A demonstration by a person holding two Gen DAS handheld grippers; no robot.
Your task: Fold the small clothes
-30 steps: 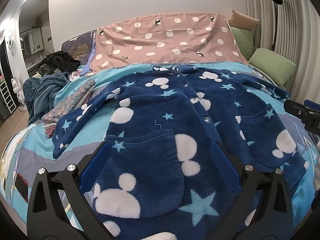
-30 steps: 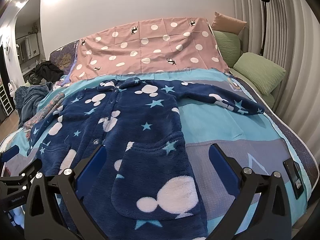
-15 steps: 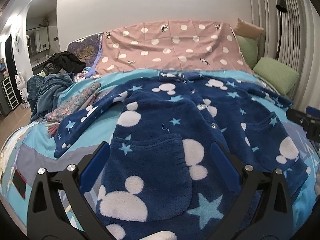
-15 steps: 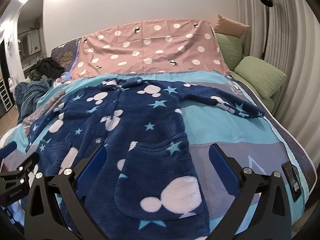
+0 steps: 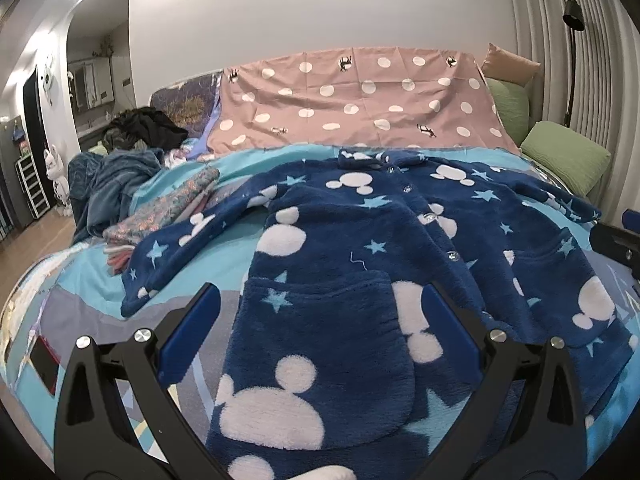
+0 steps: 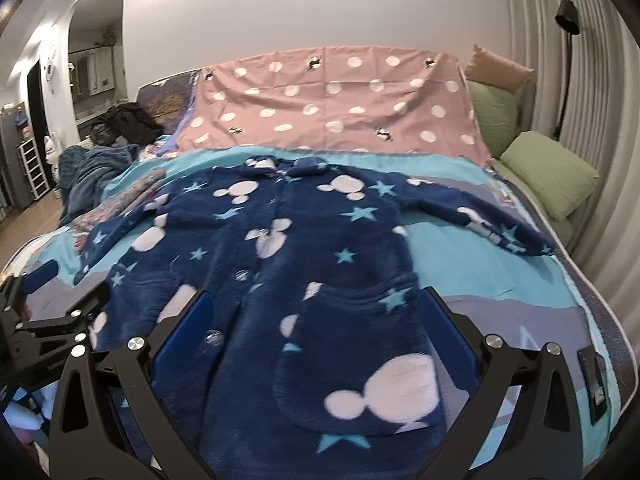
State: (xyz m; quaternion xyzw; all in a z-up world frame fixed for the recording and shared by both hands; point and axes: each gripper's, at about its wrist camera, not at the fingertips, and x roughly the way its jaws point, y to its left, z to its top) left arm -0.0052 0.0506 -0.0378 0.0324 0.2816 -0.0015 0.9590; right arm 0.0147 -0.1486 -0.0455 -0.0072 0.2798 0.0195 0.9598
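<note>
Fleece robe (image 5: 360,264) flat on bed (image 6: 500,280), both grippers' views nearer wall, unchanged otherwise

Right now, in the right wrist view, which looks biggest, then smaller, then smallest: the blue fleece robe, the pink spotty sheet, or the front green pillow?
1. Blue fleece robe, though it is nearest the camera, which makes it look bigger.
2. Pink spotty sheet, farther back, so its real size against the robe is unsure.
3. Front green pillow, clearly the smallest.

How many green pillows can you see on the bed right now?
2. One green pillow lies on the bed's right edge, nearer the cameras; the other green pillow stands behind it against the headboard, under a tan cushion. The pink spotted sheet could hide more.
</note>
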